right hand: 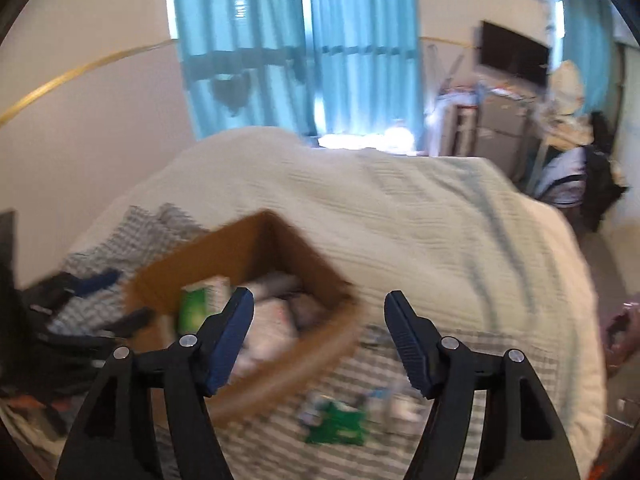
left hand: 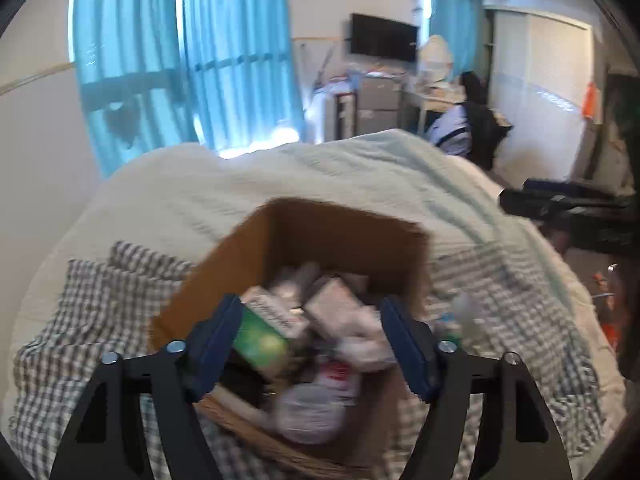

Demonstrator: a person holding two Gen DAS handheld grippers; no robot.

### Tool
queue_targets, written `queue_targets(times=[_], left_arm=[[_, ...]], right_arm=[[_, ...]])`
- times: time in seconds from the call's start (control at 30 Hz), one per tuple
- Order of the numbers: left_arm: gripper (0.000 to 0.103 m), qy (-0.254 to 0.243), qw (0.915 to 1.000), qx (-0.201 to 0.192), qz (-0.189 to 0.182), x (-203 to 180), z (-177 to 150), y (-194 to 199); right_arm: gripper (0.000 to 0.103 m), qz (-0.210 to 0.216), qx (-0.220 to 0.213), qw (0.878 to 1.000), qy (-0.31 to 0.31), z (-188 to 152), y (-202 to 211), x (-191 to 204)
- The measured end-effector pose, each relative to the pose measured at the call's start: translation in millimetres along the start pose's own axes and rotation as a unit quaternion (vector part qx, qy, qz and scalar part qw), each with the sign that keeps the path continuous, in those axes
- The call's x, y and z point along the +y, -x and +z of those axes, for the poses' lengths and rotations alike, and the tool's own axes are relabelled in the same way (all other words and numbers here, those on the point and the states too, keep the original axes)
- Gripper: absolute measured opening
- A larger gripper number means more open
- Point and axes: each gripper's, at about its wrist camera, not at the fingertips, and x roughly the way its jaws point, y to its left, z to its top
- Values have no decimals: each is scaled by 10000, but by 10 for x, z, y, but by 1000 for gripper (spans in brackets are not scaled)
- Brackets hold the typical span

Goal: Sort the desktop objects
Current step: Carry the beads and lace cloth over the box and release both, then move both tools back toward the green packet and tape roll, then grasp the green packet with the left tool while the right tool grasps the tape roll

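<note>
An open cardboard box (left hand: 240, 260) sits on a checked cloth (left hand: 100, 300) on a bed. It holds several items, among them a green and white carton (left hand: 262, 340) and white packets (left hand: 344, 320). My left gripper (left hand: 312, 320) is open and empty, hovering over the box. In the right wrist view the box (right hand: 224, 252) lies to the left. My right gripper (right hand: 319, 312) is open and empty above the box's right edge. A green packet (right hand: 340, 424) and small blurred items lie on the cloth below it. The left gripper (right hand: 88, 300) shows at the far left.
A pale ribbed blanket (left hand: 340, 176) covers the bed behind the box. Blue curtains (left hand: 180, 60) hang at the back. A dark TV (left hand: 384, 38), cabinets and clutter stand at the back right. A small bottle (left hand: 460, 312) lies on the cloth right of the box.
</note>
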Motion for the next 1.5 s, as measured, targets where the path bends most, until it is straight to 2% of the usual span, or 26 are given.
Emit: queue_targets(times=[0.1, 0.2, 0.27, 0.43, 0.57, 0.73, 0.9, 1.03, 1.07, 1.1, 1.13, 1.17, 1.2, 1.27, 1.5], left_arm=[[94, 128, 9993, 32, -357, -326, -85, 65], [94, 96, 9966, 289, -770, -665, -209, 20], [95, -87, 9946, 504, -899, -864, -270, -56], [95, -274, 9914, 869, -935, -1197, -459, -370], [95, 47, 9906, 1077, -844, -1262, -600, -706], [95, 160, 9894, 1274, -684, -1364, -766, -1095], [95, 201, 9833, 1540, -954, -1402, -846, -1418], [94, 394, 9810, 1558, -1086, -1388, -849, -1602], [91, 310, 9813, 1577, -1060, -1416, -856, -1657], [80, 186, 9816, 1605, -1015, -1453, -867, -1709], [62, -4, 9815, 1674, -932, -1496, -880, -1779], [51, -173, 9806, 1759, -843, -1524, -897, -1835], [49, -322, 9795, 1806, -828, -1542, -913, -1881], [47, -208, 9811, 1712, -874, -1498, -908, -1868], [43, 173, 9833, 1641, -767, -1276, -915, -1680]], right_arm=[[68, -210, 105, 9986, -466, -244, 121, -336], [69, -381, 226, 9968, -662, -480, 178, -539], [70, -376, 358, 9947, -890, -619, 150, -680], [70, -404, 667, 9913, -1061, -929, 30, -855], [74, -309, 829, 9900, -1101, -1130, -152, -888], [76, -171, 1026, 9864, -1273, -1325, -428, -1005], [76, -105, 1142, 9836, -1389, -1455, -626, -1141], [76, 20, 1203, 9814, -1498, -1486, -748, -1230], [76, 60, 1219, 9807, -1527, -1492, -777, -1243], [76, 111, 1220, 9804, -1545, -1497, -802, -1245], [76, 229, 1221, 9798, -1564, -1492, -834, -1248], [76, 350, 1219, 9794, -1570, -1487, -865, -1246], [79, 411, 1219, 9792, -1566, -1479, -892, -1242], [87, 512, 1268, 9786, -1540, -1458, -978, -1221], [89, 752, 1570, 9732, -1501, -1482, -1327, -1130]])
